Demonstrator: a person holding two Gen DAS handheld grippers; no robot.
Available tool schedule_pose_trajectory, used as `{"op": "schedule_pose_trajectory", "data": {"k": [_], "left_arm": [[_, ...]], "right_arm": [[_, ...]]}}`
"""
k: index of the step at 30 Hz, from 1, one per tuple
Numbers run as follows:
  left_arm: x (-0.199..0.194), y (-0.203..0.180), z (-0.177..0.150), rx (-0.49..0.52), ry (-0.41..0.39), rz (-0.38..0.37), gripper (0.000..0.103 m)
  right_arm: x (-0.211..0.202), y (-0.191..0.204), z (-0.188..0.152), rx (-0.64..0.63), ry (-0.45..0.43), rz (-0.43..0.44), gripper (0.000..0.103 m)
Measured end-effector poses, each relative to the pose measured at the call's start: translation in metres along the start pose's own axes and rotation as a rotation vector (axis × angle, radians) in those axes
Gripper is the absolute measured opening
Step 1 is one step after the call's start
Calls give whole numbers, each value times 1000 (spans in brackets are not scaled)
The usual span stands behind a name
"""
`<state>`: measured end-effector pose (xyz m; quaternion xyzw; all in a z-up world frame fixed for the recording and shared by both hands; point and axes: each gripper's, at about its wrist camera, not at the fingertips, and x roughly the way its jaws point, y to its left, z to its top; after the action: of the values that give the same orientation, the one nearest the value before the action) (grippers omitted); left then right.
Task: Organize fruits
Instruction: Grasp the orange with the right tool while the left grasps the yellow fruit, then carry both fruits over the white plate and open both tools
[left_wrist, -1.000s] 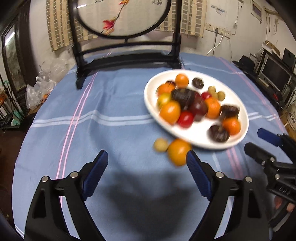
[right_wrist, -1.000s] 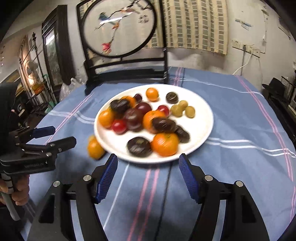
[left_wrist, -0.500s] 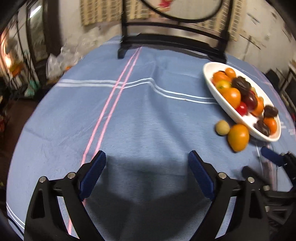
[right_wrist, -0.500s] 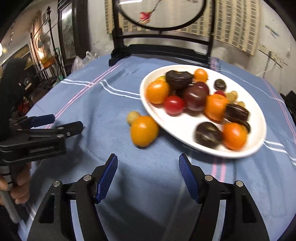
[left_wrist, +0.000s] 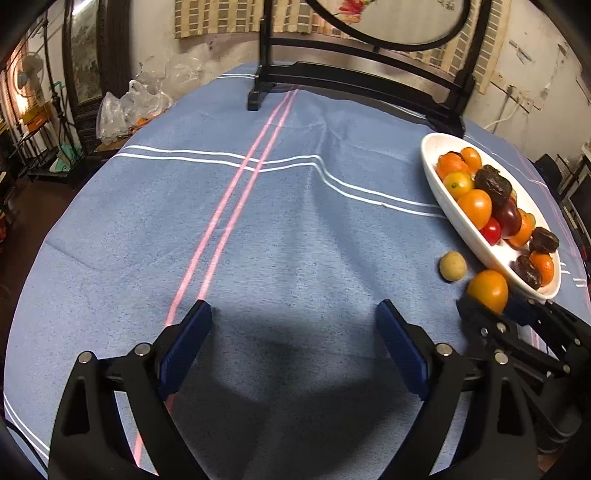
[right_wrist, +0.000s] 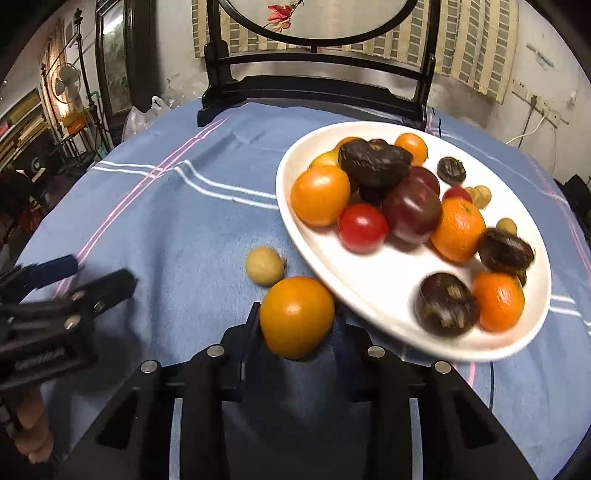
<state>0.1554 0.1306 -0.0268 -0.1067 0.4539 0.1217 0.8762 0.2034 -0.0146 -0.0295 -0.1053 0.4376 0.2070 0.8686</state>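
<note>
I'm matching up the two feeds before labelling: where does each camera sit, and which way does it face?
Left wrist: on the left gripper, angled down at bare blue tablecloth; its open jaws and the right gripper show.
Right wrist: on the right gripper, angled down at the orange fruit between its just-closed jaws; the left gripper and a hand show.
Shared: white plate, orange fruit, small yellow fruit.

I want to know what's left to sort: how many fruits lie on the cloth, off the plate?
2: an orange fruit between the right gripper's jaws, and a small tan fruit beside it, near the plate rim.
</note>
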Motion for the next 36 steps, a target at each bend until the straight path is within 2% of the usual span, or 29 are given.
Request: {"op": "schedule_pose_trajectory", "data": {"k": [4,9,14,17,21,22,24,26,27,31,36], "left_arm": [[0,-12,-5,52,-13,-21,88],[-2,-28,-10,111,-36,-3,88],[-2,-50,-8,157,-24,-52,87],[3,-73,-4,220,-15,-78,79],[15,-96,5,276,-22,-68,66],[18,-99,8,282,-19,-71,56],[28,-108,13,287,5,-91,45],[33,-115,17,292,-10,-92,35],[34,-118,18,299,-13,-98,23],[34,-123,18,308,-20,-98,23],[12,-115,11,298,-13,-149,23]], "right_arm": [[-15,-9,-17,-11,4,24,36],[-32,-27,-35,-20,5,33,36],[-42,-46,-45,-13,-19,38,36],[-42,-54,-48,8,-22,59,36],[-49,-58,-48,11,-44,96,36],[-51,-59,-49,10,-49,105,36],[-53,-61,-48,10,-54,126,36],[-54,-63,-49,16,-51,141,36],[-55,-64,-49,17,-52,142,36],[-55,-67,-48,26,-53,140,36],[-64,-70,-47,47,-82,140,36]]}}
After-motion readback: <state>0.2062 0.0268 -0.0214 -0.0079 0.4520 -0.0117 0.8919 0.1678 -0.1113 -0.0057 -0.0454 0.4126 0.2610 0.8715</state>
